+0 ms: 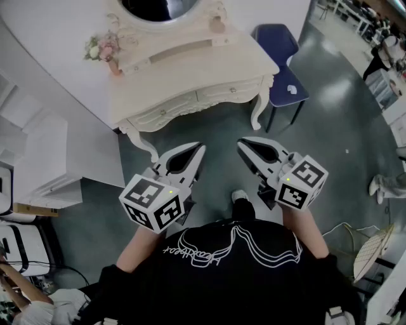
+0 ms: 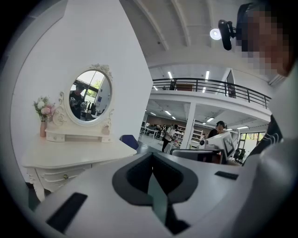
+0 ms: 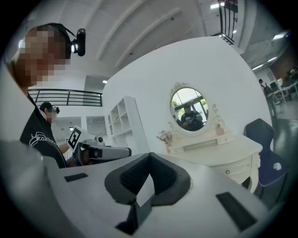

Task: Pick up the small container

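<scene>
A small pinkish container (image 1: 217, 24) stands on the raised shelf of a white dressing table (image 1: 209, 66), right of the oval mirror (image 1: 155, 7). It also shows small in the left gripper view as a container (image 2: 106, 129) and in the right gripper view as a container (image 3: 220, 125). My left gripper (image 1: 199, 150) and right gripper (image 1: 242, 145) hover side by side over the grey floor, short of the table's front edge. Both have their jaws together with nothing between them. The same shows for the left gripper (image 2: 151, 156) and the right gripper (image 3: 149, 156) in their own views.
A pink vase of flowers (image 1: 105, 51) stands at the table's left end. A dark blue chair (image 1: 283, 60) sits to the table's right. White shelving (image 1: 38, 159) lines the left wall. A folded white item (image 1: 371, 251) and cables lie on the floor at lower right.
</scene>
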`<state>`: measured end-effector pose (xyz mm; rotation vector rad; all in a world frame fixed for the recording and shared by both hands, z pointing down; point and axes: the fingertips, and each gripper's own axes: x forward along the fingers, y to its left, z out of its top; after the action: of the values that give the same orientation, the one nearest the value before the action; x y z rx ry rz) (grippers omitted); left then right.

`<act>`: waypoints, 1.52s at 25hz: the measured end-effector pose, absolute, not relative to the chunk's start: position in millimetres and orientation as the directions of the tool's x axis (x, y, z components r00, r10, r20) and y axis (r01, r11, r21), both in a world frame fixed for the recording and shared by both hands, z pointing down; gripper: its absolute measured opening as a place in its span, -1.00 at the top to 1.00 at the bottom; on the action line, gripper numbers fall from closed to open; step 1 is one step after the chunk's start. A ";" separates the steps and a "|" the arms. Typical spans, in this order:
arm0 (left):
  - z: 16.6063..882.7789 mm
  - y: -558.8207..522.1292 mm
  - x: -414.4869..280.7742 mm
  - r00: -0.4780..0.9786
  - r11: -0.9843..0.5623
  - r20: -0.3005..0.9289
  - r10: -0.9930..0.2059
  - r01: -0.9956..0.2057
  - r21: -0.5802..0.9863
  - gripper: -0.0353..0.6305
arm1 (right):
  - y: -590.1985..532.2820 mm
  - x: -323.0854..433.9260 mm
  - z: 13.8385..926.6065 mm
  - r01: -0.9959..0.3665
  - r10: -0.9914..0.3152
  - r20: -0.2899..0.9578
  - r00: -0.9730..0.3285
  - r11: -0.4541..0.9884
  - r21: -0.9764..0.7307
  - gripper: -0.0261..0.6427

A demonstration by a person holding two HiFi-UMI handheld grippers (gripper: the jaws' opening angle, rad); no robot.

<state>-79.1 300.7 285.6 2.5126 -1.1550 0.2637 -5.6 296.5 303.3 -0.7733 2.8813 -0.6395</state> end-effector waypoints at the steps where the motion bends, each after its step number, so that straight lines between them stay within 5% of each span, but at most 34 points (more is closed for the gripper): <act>1: 285.9 299.8 -78.9 0.649 -0.601 0.314 -0.693 -0.760 0.246 0.89 | 295.4 -5.0 303.5 -0.460 -0.499 0.020 -0.867 0.783 -0.419 0.91; 20: 306.5 230.7 -61.5 0.605 -0.545 0.352 -0.715 -0.796 0.263 0.89 | 222.0 12.3 317.8 -0.411 -0.462 -0.006 -0.887 0.794 -0.449 0.91; 38: 311.5 83.4 38.1 0.607 -0.558 0.337 -0.720 -0.795 0.240 0.89 | 62.3 130.2 321.6 -0.449 -0.536 -0.072 -0.841 0.766 -0.460 0.91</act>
<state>38.1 83.4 311.5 2.4697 -1.2161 0.2829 130.2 62.3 321.6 -0.7792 2.7617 -0.6440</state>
